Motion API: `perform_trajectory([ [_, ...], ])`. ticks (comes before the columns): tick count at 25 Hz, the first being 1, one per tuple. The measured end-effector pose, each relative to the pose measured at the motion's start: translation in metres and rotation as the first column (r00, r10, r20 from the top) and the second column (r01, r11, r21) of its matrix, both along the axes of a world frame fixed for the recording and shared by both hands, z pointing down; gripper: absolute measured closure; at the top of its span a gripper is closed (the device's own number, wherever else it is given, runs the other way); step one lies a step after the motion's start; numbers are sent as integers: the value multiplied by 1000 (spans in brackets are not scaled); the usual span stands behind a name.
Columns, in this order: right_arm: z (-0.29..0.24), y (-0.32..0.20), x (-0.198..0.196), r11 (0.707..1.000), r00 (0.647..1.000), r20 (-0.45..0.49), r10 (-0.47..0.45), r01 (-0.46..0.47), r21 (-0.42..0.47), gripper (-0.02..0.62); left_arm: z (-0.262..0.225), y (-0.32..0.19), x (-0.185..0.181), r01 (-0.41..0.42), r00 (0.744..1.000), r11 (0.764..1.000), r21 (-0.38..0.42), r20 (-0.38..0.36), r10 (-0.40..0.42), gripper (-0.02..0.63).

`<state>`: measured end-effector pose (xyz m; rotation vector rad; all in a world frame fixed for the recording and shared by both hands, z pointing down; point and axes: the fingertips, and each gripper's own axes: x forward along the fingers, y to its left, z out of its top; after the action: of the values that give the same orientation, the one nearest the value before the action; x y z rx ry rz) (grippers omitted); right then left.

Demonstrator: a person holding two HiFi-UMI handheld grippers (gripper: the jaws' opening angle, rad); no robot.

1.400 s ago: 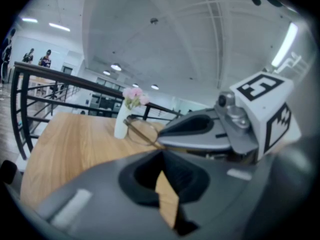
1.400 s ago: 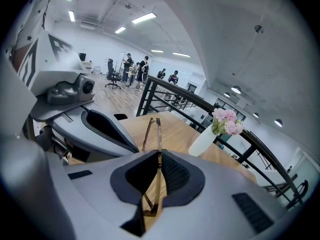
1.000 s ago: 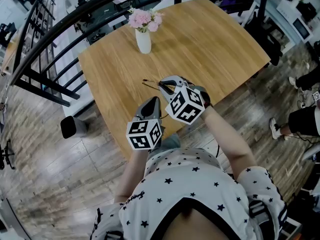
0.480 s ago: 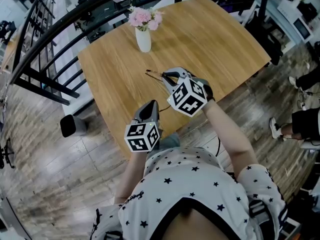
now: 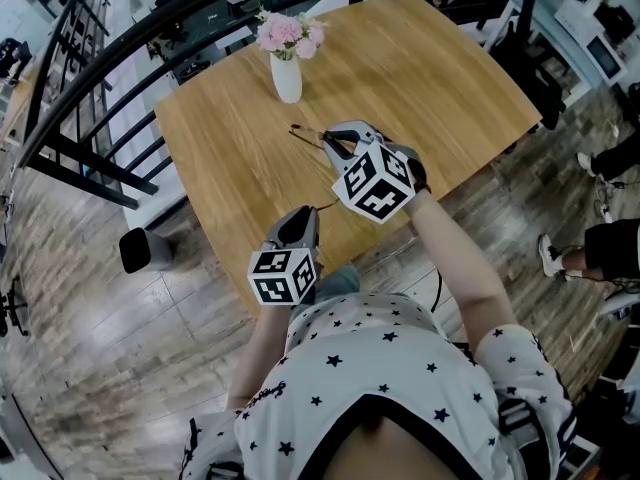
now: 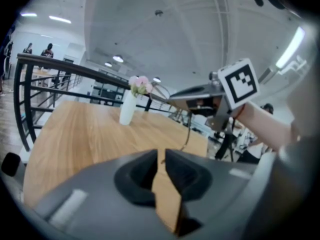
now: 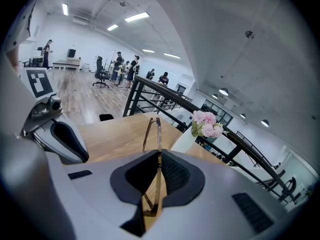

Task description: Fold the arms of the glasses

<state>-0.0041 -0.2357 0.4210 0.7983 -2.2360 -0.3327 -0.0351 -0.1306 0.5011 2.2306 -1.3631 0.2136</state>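
Since 1 second ago the right claw (image 5: 330, 142) has carried the glasses (image 5: 306, 132) a little farther over the wooden surface (image 5: 430, 68), away from the person, while the left claw (image 5: 303, 216) has eased back toward the near edge. That surface is a broad square of pale wood.

Right claw is clamped on the glasses, which sit edge-on between its pads. Their front sticks out past the tips, raised clear of the wood. Left claw's 2 jaws have just been opening and stand a narrow gap apart with nothing between them.

Well beyond both claws, a white vase (image 5: 286, 80) of pink flowers stands near the far edge. 1 thin arm trails down from the glasses and ends just ahead of the left claw's tips.
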Motion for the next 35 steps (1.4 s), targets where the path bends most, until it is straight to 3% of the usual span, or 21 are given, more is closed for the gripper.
perform_trajectory([
  [13, -24, -1, -10, 999, 1000, 24, -15, 14, 38, 574, 14, 2, 5, -43, 998, 999, -29, 48, 45, 471],
  [35, -19, 11, -3, 999, 999, 20, -35, 35, 31, 574, 6, -12, 0, 26, 997, 1000, 5, 77, -26, 468],
])
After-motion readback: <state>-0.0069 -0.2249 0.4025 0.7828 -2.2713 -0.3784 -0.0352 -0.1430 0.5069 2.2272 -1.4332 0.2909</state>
